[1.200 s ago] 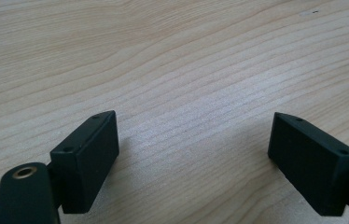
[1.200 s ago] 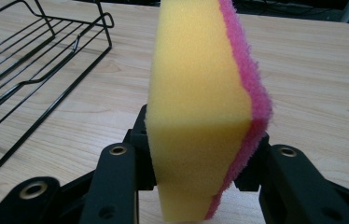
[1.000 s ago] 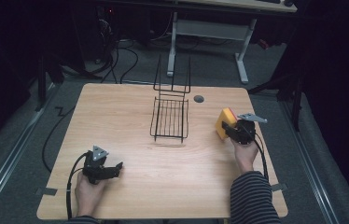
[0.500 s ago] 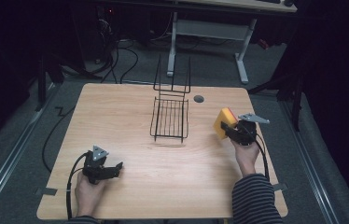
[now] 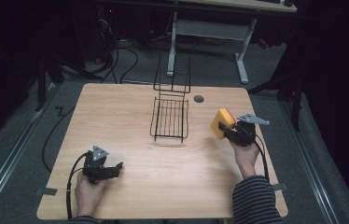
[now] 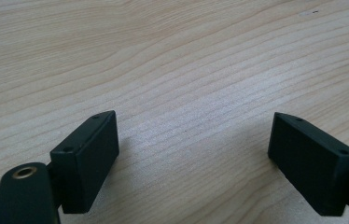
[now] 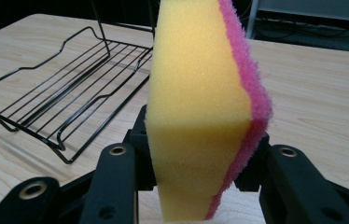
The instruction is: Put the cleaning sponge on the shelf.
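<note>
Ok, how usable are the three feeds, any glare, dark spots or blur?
High view: wooden table evenly lit, surroundings nearly black. Left gripper view: soft sheen on the wood between the open claw. Right gripper view: yellow-and-pink sponge sharp; black wire basket clear.

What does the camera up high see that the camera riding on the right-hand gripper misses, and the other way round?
The high view takes in the whole wooden table, both of the person's hands, and the left gripper, jaws spread, near the front edge. The right gripper view reveals close detail: the sponge's pink scouring layer and its yellow foam pinched between the two black jaws. Both share the sponge held by the right gripper, plus the black wire rack beside it with nothing in it.
</note>
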Demonstrator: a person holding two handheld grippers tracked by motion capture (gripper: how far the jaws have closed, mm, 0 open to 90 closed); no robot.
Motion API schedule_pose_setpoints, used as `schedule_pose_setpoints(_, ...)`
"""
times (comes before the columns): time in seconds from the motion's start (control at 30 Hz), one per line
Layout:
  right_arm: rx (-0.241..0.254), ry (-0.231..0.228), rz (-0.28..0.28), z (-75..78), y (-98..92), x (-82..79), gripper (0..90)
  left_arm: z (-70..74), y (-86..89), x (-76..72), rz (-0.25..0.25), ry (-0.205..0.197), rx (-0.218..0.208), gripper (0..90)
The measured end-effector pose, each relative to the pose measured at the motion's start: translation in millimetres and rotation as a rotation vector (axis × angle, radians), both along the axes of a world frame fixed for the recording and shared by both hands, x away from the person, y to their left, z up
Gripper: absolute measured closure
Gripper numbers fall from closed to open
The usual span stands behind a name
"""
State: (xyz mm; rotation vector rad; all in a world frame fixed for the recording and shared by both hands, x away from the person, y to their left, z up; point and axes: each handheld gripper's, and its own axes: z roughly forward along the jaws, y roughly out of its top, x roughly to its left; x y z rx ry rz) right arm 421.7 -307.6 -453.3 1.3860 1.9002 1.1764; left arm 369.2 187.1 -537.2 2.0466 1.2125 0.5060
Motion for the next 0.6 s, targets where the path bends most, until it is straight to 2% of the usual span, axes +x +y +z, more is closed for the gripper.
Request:
schedule_pose_setpoints(0.3,0.008,-0.031,0.034,8.0,3.4,-7.3,60.7,0.0,0.0,0.0,0.0,0.0,0.0,16.8)
schedule_pose_setpoints(0.6,0.012,-0.037,0.058,13.0,6.2,-12.7,60.7,0.0,0.0,0.0,0.0,0.0,0.0,16.8)
